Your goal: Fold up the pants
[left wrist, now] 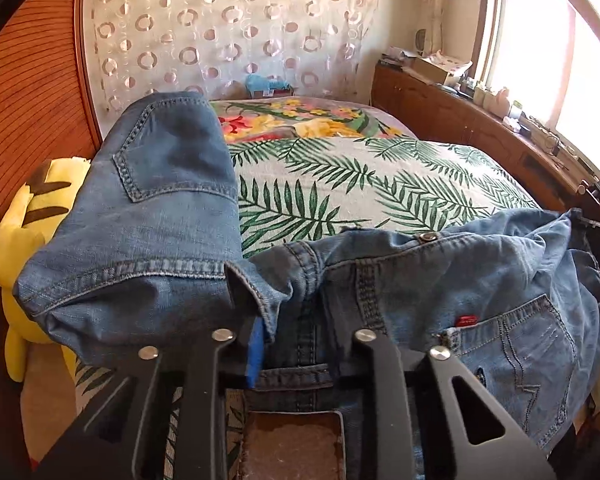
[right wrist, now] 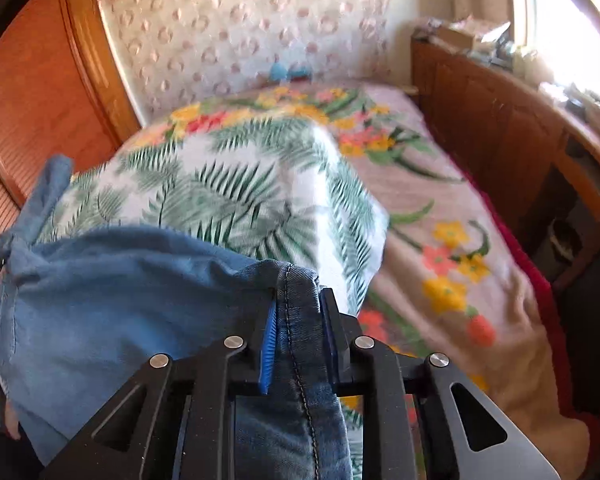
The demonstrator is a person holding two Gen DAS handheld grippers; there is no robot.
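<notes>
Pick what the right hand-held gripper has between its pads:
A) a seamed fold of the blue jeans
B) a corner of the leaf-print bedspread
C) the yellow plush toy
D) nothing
A: in the right wrist view the right hand-held gripper has its blue pads pressed on a stitched fold of the jeans.

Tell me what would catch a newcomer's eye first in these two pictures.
The faded blue denim jeans fill the foreground of both views, bunched and pinched in the left gripper and the right gripper. Behind them spreads the white bedspread with green palm leaves. At the left edge of the left view, a bright yellow plush toy with brown stripes leans by the wooden wall.
</notes>
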